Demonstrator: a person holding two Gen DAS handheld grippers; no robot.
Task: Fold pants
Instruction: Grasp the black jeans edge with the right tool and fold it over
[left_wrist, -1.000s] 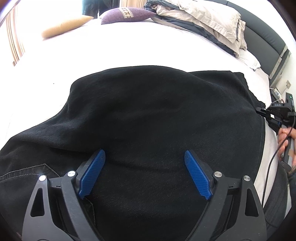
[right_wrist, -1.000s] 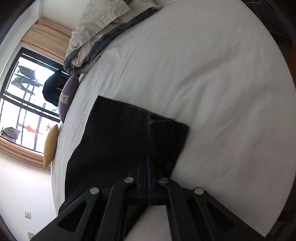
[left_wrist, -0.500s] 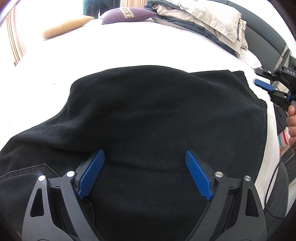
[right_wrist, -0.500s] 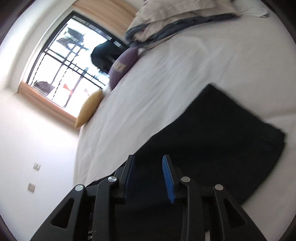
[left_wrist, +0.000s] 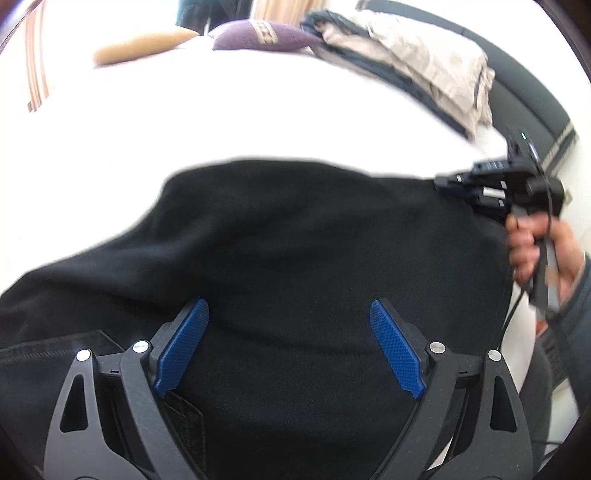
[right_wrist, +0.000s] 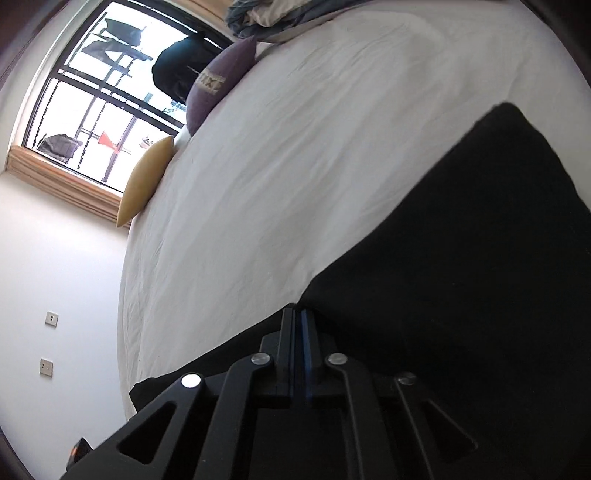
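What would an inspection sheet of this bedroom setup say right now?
Surface: white bedsheet, lightly wrinkled.
Job's things: black fabric pants spread on it.
Clutter: purple cushion, tan cushion, folded beige bedding at the far side.
Grippers: left gripper wide open over the pants; right gripper shut at the pants' edge; whether it pinches cloth is unclear.
Cables: black cable below the right gripper.
Surroundings: barred window, wall sockets.
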